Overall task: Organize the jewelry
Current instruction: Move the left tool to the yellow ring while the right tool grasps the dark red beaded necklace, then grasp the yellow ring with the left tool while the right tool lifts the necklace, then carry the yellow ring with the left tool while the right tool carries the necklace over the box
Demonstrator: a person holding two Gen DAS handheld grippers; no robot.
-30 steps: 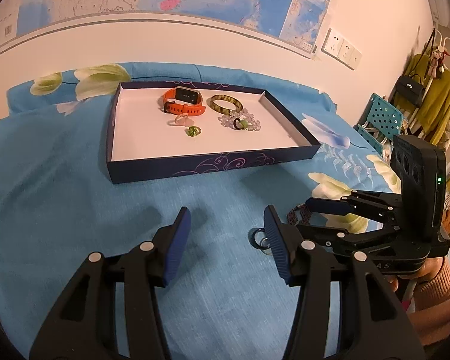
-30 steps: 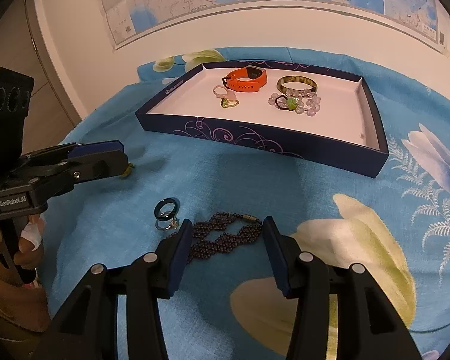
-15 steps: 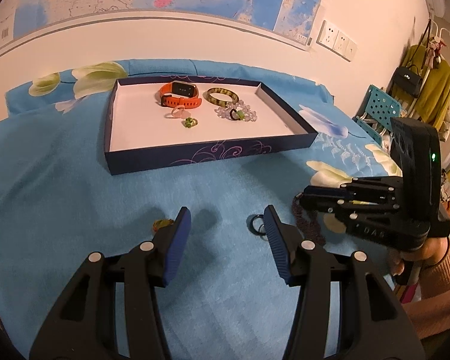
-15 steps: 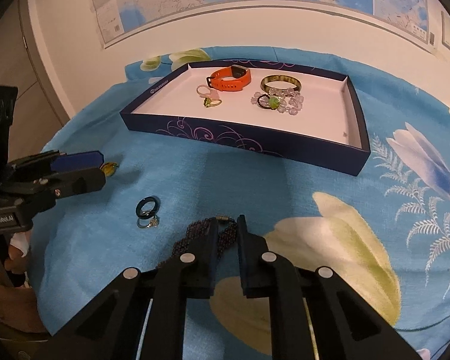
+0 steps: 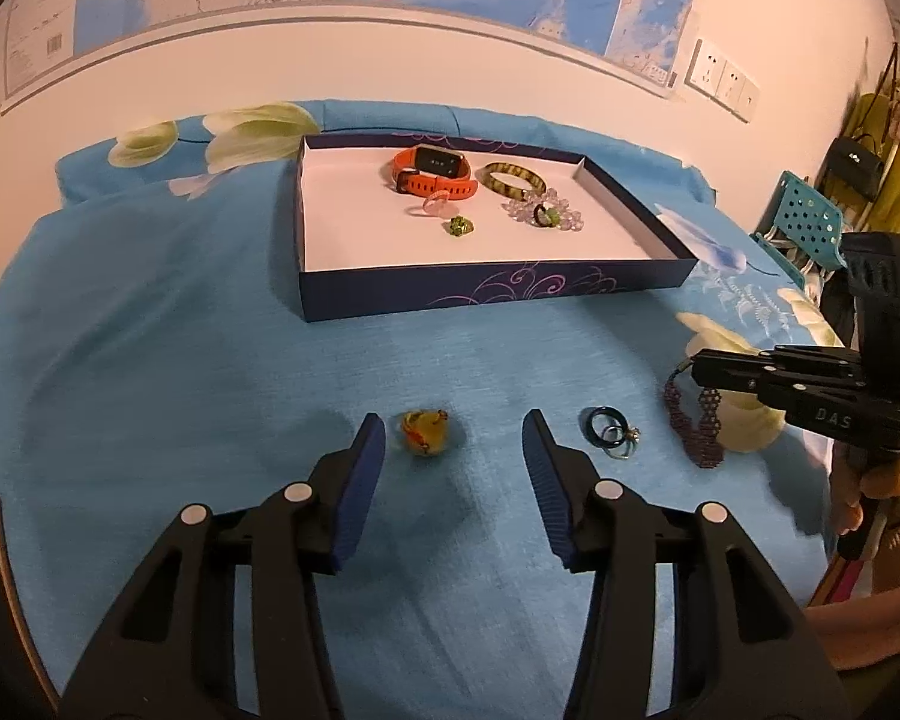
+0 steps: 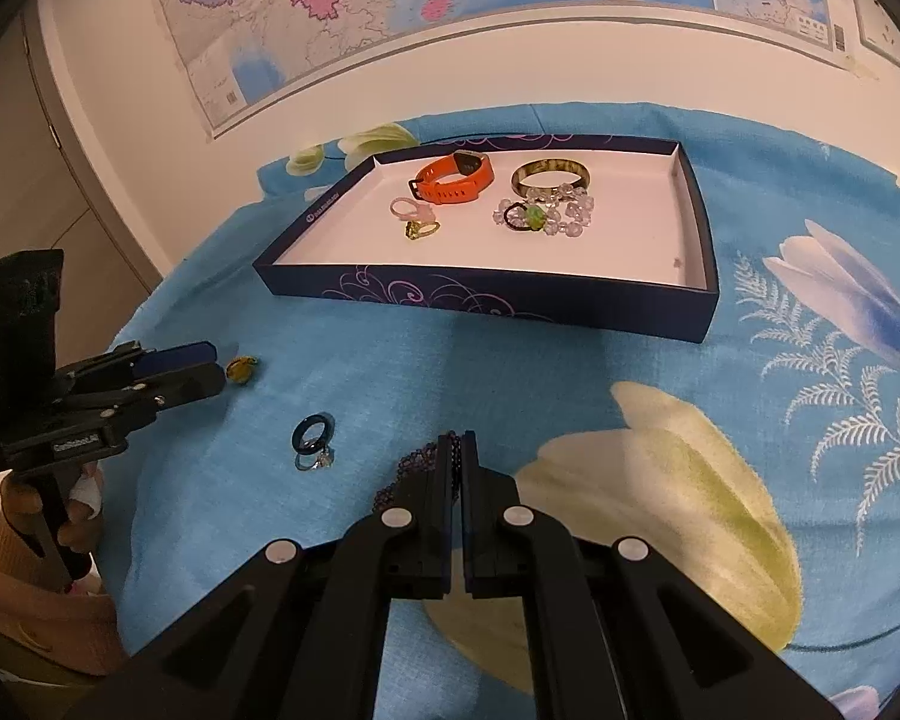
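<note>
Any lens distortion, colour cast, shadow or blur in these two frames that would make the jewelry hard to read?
Left wrist view: strong fisheye bending, dark corners, warm cast; the left gripper throws a soft shadow around the yellow ring; pieces in the tray stay legible. Right wrist view: same curvature, cooler light; the beaded bracelet is mostly hidden by the shut fingers.

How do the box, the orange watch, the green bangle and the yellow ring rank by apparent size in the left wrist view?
1. box
2. orange watch
3. green bangle
4. yellow ring

The ring lies much nearer the camera, so its true size is likely smaller still.
</note>
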